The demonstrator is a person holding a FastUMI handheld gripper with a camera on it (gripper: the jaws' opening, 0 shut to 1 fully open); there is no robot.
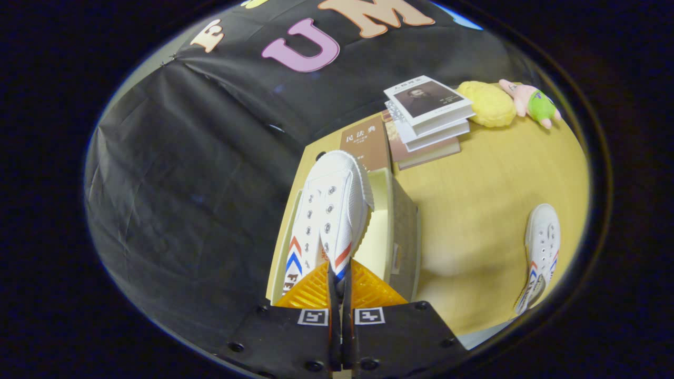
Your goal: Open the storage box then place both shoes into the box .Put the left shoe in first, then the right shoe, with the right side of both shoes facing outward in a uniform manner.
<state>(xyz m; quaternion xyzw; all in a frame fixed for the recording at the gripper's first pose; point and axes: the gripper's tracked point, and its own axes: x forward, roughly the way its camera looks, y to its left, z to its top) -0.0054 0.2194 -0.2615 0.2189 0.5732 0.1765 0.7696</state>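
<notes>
My gripper (337, 281) is shut on the heel edge of a white canvas shoe (329, 210) with red and blue chevrons. The shoe hangs from the fingers, toe pointing away, above the open cream storage box (392, 221) on the wooden table (484, 179). The box's inside shows to the right of the shoe. A second white shoe (541, 255) of the same kind lies on the table well to the right of the box.
Beyond the box lies a brown book (366, 142), and a stack of books (429, 113) stands behind it. A yellow plush (489, 104) and a pink plush toy (529, 101) lie at the table's far side.
</notes>
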